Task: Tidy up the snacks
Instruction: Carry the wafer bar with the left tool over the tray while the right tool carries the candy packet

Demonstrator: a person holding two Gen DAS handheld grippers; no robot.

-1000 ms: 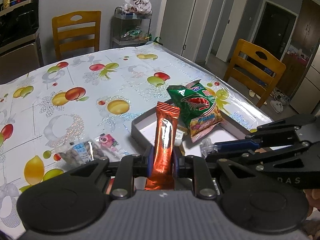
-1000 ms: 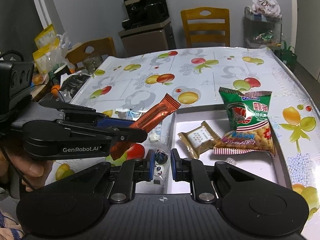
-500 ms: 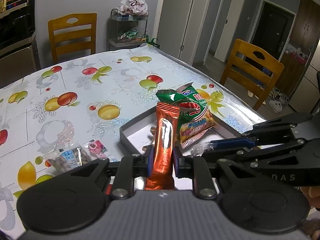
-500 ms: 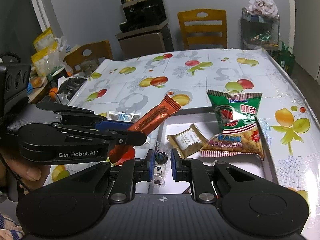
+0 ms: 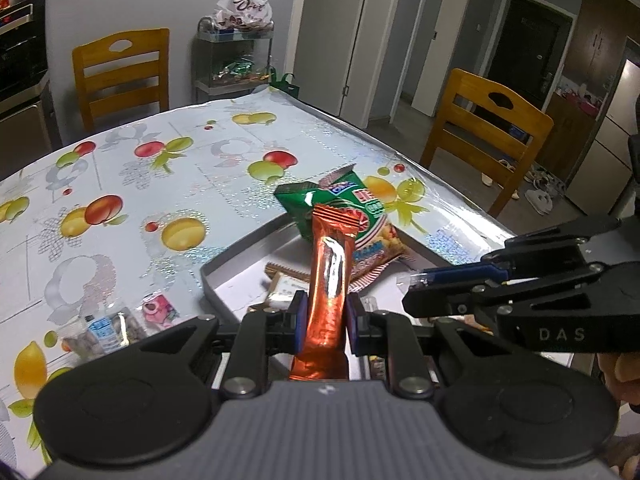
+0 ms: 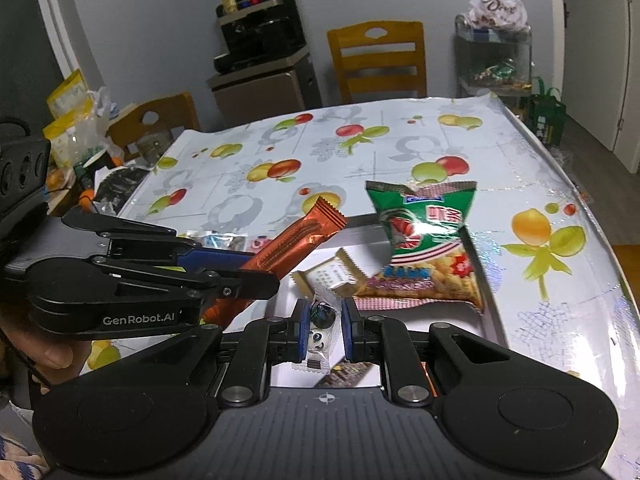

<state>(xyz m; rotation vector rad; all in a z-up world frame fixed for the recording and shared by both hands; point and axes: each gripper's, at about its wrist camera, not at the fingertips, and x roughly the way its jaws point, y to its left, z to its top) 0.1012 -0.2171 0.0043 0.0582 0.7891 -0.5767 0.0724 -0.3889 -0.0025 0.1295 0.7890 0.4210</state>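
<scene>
Both hand-held grippers now sit further over the shallow grey tray (image 5: 224,276) than a second ago. The left gripper (image 5: 324,316) has carried its long orange foil snack bar (image 5: 328,280) sideways, so the bar's crimped top now overlaps the green prawn-cracker bag (image 5: 352,208) instead of standing clear to its left. In the right wrist view the bar's tip (image 6: 328,216) reaches the tray's far rim, and the right gripper (image 6: 322,326), with its small clear-wrapped candy (image 6: 320,332), now sits nearer the small beige biscuit packet (image 6: 332,276).
</scene>
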